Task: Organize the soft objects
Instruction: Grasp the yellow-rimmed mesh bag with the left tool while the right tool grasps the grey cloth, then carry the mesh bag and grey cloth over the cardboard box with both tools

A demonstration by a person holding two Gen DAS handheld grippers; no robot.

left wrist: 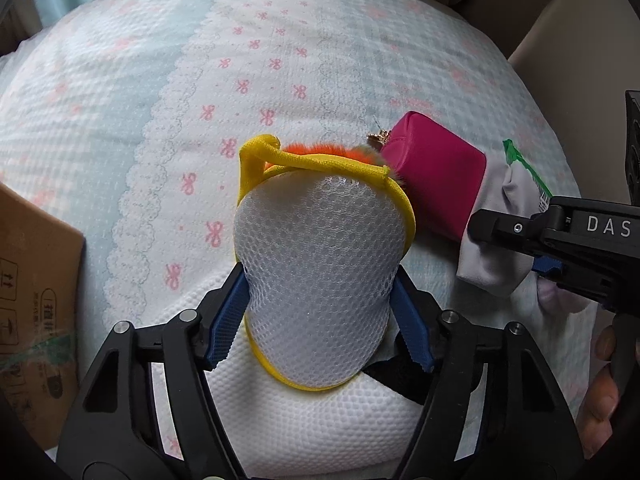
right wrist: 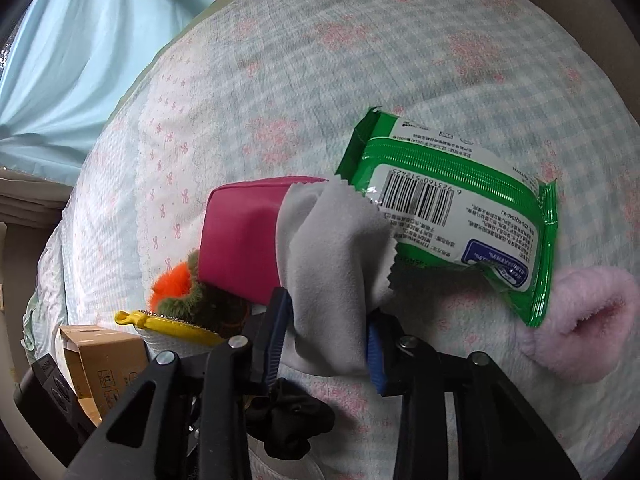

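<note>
My left gripper (left wrist: pixel 318 308) is shut on a white mesh sponge with yellow trim (left wrist: pixel 320 264), held above a white mesh pad (left wrist: pixel 320 420) on the bed. My right gripper (right wrist: pixel 328 336) is shut on a grey cloth (right wrist: pixel 336 248); it also shows in the left wrist view (left wrist: pixel 492 240). Behind the sponge lie an orange-green furry toy (left wrist: pixel 316 150) and a magenta pouch (left wrist: pixel 436 184). The pouch (right wrist: pixel 240 240) and toy (right wrist: pixel 180 284) sit left of the cloth. A green wet-wipe pack (right wrist: pixel 460 208) lies behind the cloth, and a pink fluffy item (right wrist: pixel 584 320) is at right.
Everything rests on a bed cover with pink bows (left wrist: pixel 240 80). A cardboard box (left wrist: pixel 32 300) stands at the left, also visible in the right wrist view (right wrist: pixel 100 360). A black fabric piece (right wrist: pixel 292 420) lies under the right gripper. A light blue curtain (right wrist: pixel 80 40) hangs beyond the bed.
</note>
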